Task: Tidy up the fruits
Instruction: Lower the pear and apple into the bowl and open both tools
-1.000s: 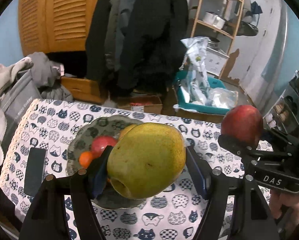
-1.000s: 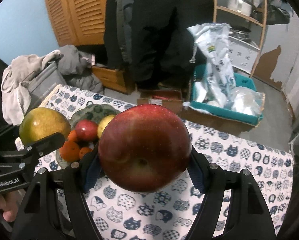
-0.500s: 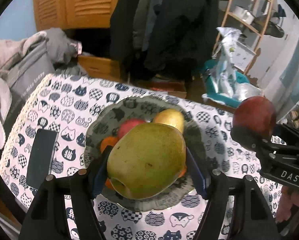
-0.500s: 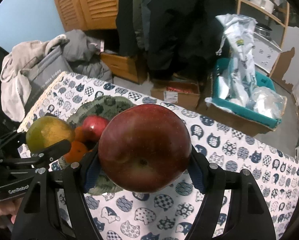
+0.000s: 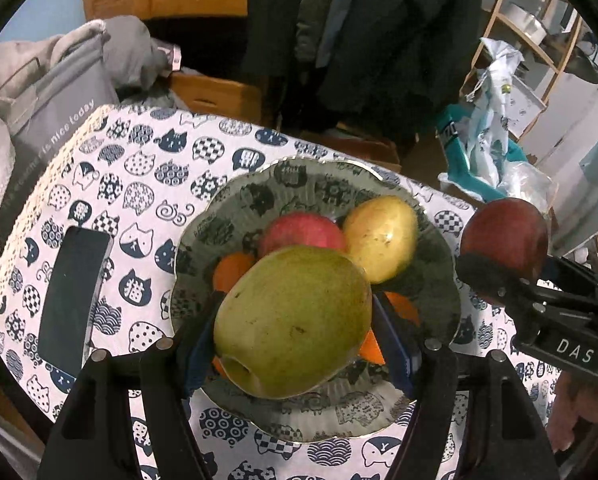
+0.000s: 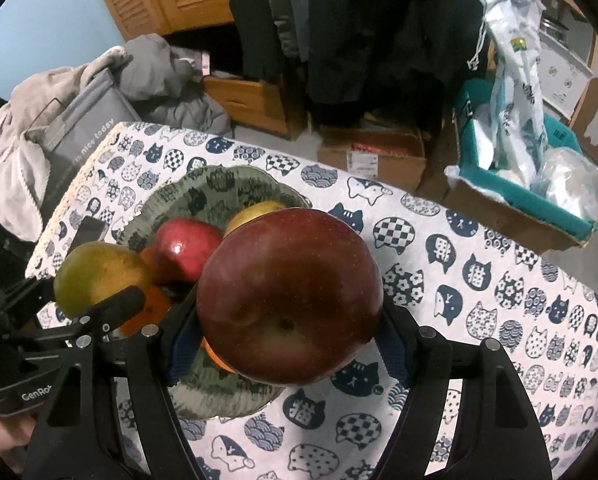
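My left gripper (image 5: pixel 295 344) is shut on a big green pear (image 5: pixel 293 320) and holds it above the near half of a grey patterned bowl (image 5: pixel 439 280). In the bowl lie a red apple (image 5: pixel 299 230), a yellow pear (image 5: pixel 381 236) and some oranges (image 5: pixel 231 270). My right gripper (image 6: pixel 287 344) is shut on a large dark red apple (image 6: pixel 291 296), which hangs over the bowl's (image 6: pixel 219 188) right edge. The dark red apple (image 5: pixel 505 240) shows at the right of the left wrist view, and the green pear (image 6: pixel 99 276) at the left of the right wrist view.
A black phone (image 5: pixel 73 296) lies flat on the cat-print tablecloth (image 6: pixel 479 280) left of the bowl. A grey bag (image 5: pixel 55 120) and clothes crowd the table's far left corner. On the floor beyond stand cardboard boxes (image 6: pixel 373 152) and a teal crate (image 6: pixel 539 184) with plastic bags.
Both grippers have come down and moved forward over the table with their fruit. The bowl now lies right under the green pear, larger in both views.
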### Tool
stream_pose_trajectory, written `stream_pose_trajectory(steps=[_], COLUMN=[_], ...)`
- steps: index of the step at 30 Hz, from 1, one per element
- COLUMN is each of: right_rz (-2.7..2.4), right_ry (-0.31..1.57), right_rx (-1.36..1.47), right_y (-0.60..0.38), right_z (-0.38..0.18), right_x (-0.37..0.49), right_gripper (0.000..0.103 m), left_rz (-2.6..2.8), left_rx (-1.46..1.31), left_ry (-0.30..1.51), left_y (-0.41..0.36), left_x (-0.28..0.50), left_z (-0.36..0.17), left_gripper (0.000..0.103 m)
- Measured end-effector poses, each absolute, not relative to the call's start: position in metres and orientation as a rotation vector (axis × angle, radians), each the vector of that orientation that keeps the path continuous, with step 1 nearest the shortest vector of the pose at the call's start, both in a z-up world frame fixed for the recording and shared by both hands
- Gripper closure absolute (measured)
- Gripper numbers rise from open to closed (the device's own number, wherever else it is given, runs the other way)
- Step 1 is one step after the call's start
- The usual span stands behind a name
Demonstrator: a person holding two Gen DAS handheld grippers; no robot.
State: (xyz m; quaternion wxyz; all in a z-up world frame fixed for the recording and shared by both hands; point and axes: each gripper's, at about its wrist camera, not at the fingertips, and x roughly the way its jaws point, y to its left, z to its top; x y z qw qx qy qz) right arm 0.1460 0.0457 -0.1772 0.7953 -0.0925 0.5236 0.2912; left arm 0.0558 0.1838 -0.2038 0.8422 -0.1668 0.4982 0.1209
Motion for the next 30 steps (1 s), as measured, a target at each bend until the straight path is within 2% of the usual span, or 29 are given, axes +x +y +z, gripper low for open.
stream_pose_trajectory(steps=[10,11,13,14,22,25,30], right_rz=[0.648,0.651,0.658,0.662,0.669,0.678,0.677], right_ry=[1.169,1.173,1.183,1.189,1.233,1.194,1.153], right_rx=[-0.175,-0.173,-0.168,-0.168,-0.179,-0.152,-0.110], right_y=[0.051,0.052,0.053,0.054,0.061,0.059,0.053], right_z=[-0.192,-0.193,-0.195,-0.197,-0.208,-0.195,-0.172], right_x=[0.154,0.154,0.156,0.156,0.155,0.155,0.157], right_gripper=[0.028,0.028,0.028,0.028,0.025,0.021,0.021], left_rz=[0.255,0.256,0.263,0.256,0.266,0.271,0.270], left_rx=[-0.395,-0.388,-0.369,-0.363,-0.297,-0.306,-0.325], left_ry=[1.129,1.114,1.095,1.082,1.088,1.088,1.067], left_y=[0.190,0.189,0.188,0.187,0.182,0.186,0.188], left_x=[0.059,0.058,0.058,0.056,0.053,0.049,0.040], left_z=[-0.224,-0.221,-0.215,-0.212,-0.206,-0.203,-0.193], left_gripper=[0.029,0.027,0.013,0.011,0.011,0.011,0.011])
